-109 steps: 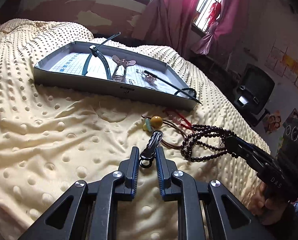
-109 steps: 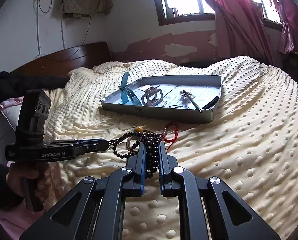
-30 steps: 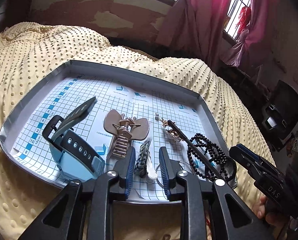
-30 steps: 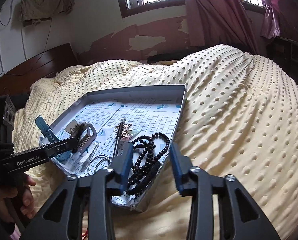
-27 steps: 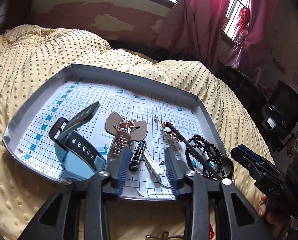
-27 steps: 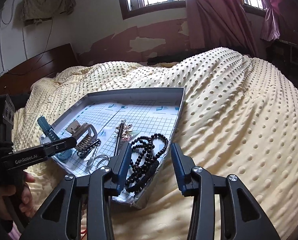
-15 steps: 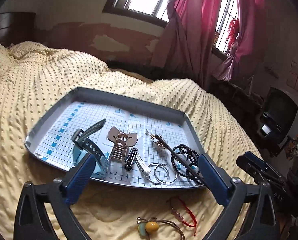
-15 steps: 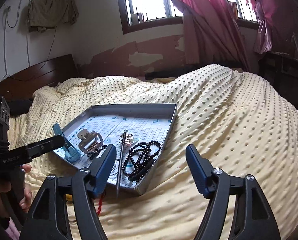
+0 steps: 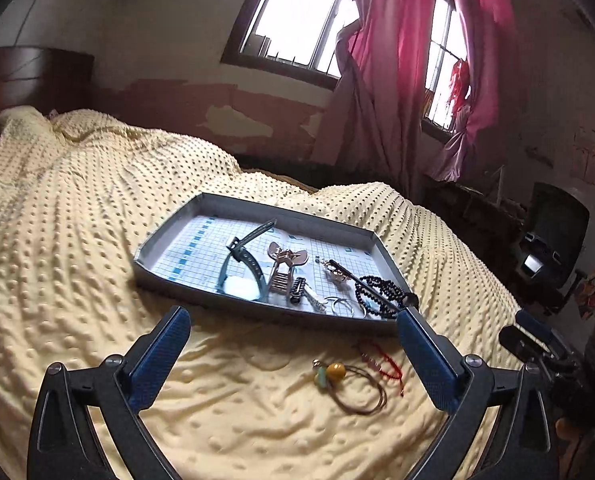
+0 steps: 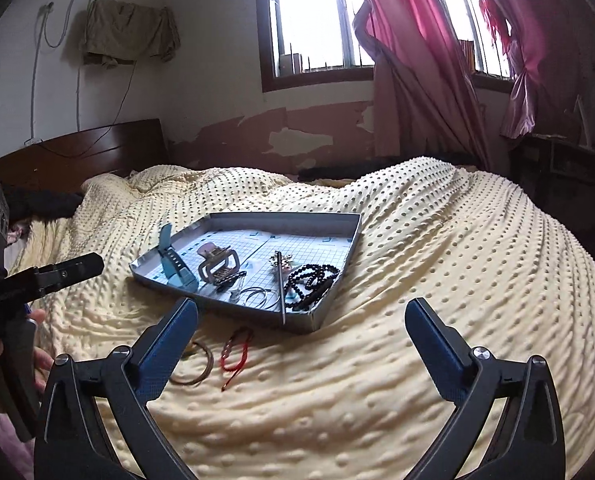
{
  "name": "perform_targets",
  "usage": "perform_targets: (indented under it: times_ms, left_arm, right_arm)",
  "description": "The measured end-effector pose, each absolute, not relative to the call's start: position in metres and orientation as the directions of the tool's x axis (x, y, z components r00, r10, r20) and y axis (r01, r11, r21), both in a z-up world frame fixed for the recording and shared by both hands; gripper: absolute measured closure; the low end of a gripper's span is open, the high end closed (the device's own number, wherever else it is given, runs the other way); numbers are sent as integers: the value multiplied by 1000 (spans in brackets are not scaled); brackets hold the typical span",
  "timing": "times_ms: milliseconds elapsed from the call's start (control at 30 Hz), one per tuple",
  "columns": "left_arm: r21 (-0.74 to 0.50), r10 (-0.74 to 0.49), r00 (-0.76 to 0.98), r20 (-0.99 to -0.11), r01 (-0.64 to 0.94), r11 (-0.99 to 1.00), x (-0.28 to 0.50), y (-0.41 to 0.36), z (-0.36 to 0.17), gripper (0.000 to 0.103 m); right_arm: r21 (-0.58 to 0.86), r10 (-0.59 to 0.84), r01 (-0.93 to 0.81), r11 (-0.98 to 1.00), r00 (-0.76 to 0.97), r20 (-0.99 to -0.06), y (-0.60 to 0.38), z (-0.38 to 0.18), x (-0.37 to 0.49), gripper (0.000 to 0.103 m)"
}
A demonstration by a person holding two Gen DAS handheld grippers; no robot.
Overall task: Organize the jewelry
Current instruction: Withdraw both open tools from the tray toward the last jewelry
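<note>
Both tools spread wide, left tool [image 9: 293, 354], right tool [image 10: 301, 340], grey tray [image 9: 257, 307] holding jewelry

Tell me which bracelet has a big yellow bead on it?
The brown cord bracelet lying on the yellow bedspread, outside the tray. The red string bracelet beside it has only small beads; the black bead bracelet lies inside the tray.

Nubby matt cloth bedspread [image 9: 97, 264] — grey tray [image 9: 201, 293] lined with gridded paper, glossy dark beads [image 10: 311, 278].
</note>
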State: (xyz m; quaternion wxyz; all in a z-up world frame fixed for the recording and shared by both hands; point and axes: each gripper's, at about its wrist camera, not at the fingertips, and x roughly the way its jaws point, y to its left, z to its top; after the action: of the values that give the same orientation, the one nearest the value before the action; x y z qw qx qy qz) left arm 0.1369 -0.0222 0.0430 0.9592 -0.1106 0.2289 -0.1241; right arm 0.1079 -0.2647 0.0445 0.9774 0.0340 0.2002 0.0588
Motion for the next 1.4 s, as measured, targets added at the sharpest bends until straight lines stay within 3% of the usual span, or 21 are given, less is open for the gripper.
perform_targets:
  times_ms: [400,633,900,1167,1400]
  left_arm:
    - [-150,-254,895,-366,212,966,81,-3,36,0]
    - [-103,-237,892,-385,214,971,65,0,24,0]
    - [-59,-205,880,-428,199,978,62,2,8,0]
    - [-104,-219,805,-552,194,975,77,5,-13,0]
    - [-99,-199,795,-573,175,980,83,2,-17,0]
  right_arm:
    - [63,68,-49,997,932,-355,-251,39,52,1]
    - [60,62,-43,997,926,-371,-245,31,37,1]
    - [47,68,-53,997,897,-437,-238,16,31,1]
    - [63,79,-55,996,867,-492,-237,2,39,1]
    - [81,89,-54,995,847,-524,-239,-4,52,1]
